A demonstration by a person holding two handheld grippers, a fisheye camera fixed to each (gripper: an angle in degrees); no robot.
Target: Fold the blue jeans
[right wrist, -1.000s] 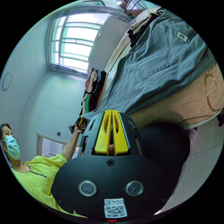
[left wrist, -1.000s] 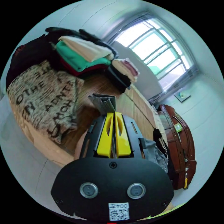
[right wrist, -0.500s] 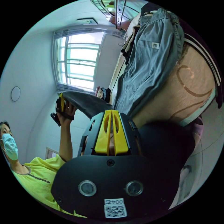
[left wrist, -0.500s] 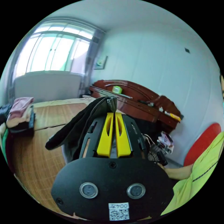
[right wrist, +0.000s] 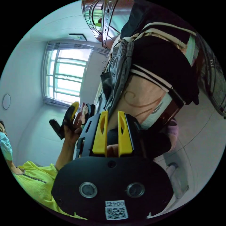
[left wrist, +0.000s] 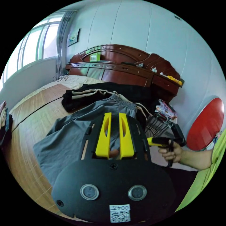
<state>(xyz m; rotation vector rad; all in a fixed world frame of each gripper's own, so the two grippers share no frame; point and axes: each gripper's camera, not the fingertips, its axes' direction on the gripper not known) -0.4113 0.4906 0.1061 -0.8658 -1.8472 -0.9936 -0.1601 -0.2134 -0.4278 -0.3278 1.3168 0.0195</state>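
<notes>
Both tongs stand apart, gripping nothing: left tongs [left wrist: 114, 115], right tongs [right wrist: 110, 113]. The grey-blue jeans [left wrist: 68, 134] lie folded on the bed's woven mat [left wrist: 30, 110] just ahead of the left tongs, dark wooden headboard [left wrist: 122, 68] beyond

My jaws are showing yellow against a black gripper body [left wrist: 113, 179]. The jeans [left wrist: 70, 134] are appearing grey-blue, lying on a tan woven mat [left wrist: 30, 113]. The headboard [left wrist: 122, 70] is showing dark reddish-brown; a sleeve [left wrist: 211, 164] is showing lime-yellow.
</notes>
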